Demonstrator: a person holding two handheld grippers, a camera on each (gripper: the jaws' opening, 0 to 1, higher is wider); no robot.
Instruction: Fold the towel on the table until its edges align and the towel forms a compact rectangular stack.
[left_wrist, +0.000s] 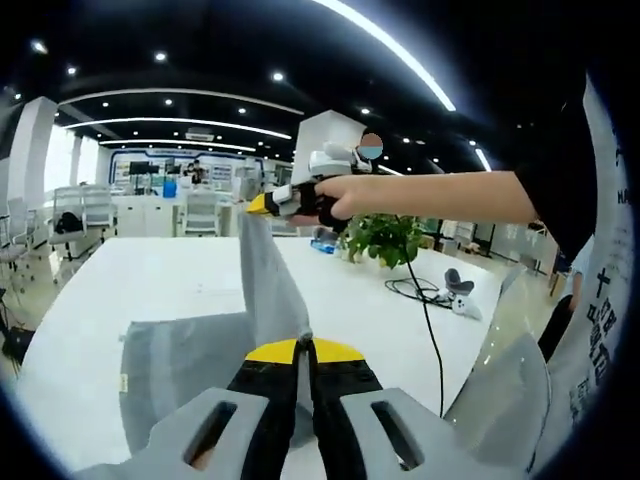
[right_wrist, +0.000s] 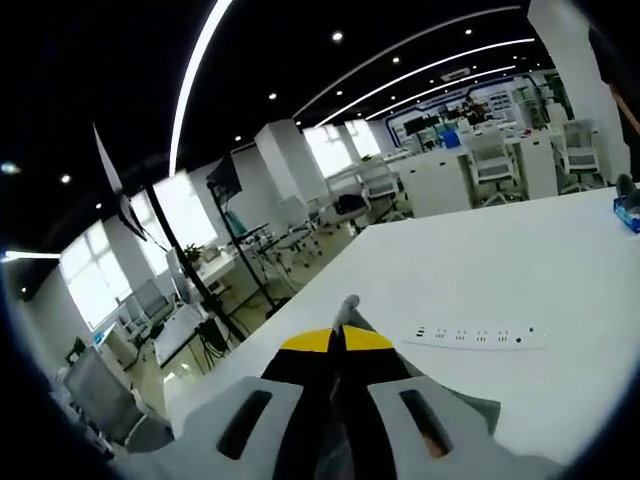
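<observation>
Above the white bench (left_wrist: 150, 270), I hold the grey towel (left_wrist: 262, 285) pinched in both closed tools, left tool (left_wrist: 303, 347) and right tool (left_wrist: 262, 203), lifted mid-fold; aligning and stacking remain undone.

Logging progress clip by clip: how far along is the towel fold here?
Early. Done: both tools have pinched the grey towel. In hand: the left tool and right tool hold it lifted above the white table. Left: every fold, since no stack exists.

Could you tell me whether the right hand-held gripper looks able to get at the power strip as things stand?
Probably not yet: the right hand-held gripper is shut on the towel, though the table up to the power strip lies bare.
</observation>
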